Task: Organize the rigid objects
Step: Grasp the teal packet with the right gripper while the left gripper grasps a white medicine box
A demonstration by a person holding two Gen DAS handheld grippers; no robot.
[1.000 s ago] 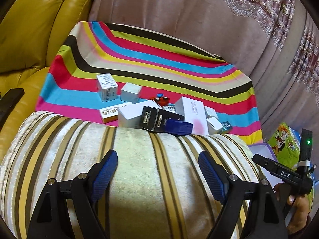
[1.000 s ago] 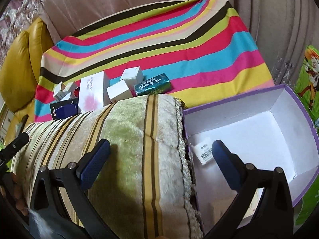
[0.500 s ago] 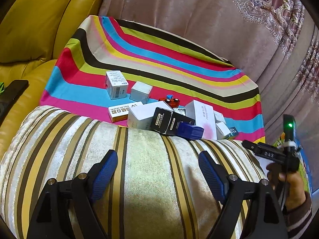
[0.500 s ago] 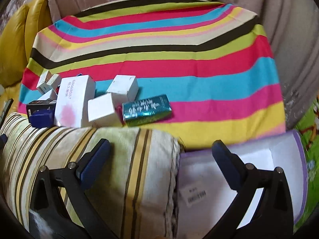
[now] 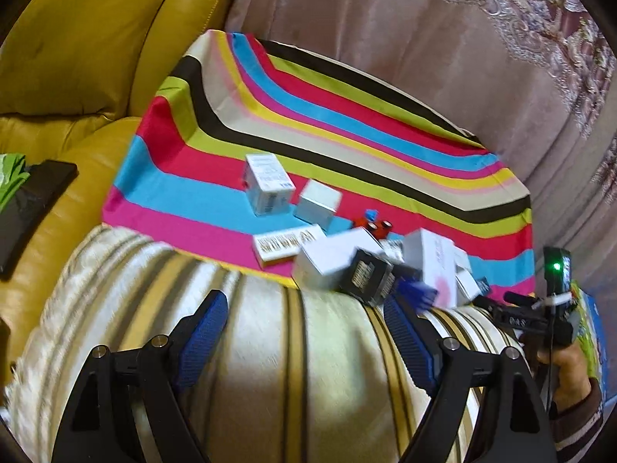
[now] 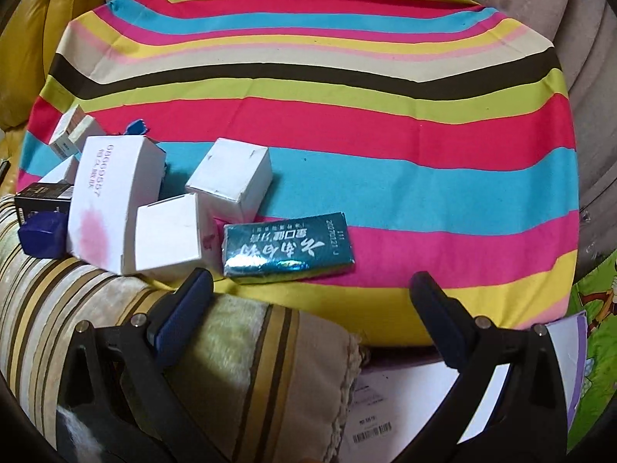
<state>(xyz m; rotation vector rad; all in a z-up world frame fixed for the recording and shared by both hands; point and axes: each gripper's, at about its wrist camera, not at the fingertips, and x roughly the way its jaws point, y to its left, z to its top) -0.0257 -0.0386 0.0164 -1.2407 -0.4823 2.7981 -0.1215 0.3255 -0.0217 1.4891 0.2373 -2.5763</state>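
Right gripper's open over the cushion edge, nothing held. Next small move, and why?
Probably ease the right gripper forward and down onto the teal box. It lies just beyond the open jaws, flat on the striped cloth, apart from the white boxes, and nearest the purple-rimmed box.

Two open grippers, left (image 5: 304, 341) and right (image 6: 312, 305), frame one striped cloth (image 6: 347, 123) carrying about six white boxes (image 6: 231, 177), one teal packet (image 6: 287, 249), one black box (image 6: 42, 195) and one blue box (image 6: 40, 233); one purple-edged carton (image 6: 567, 332) sits lower right.
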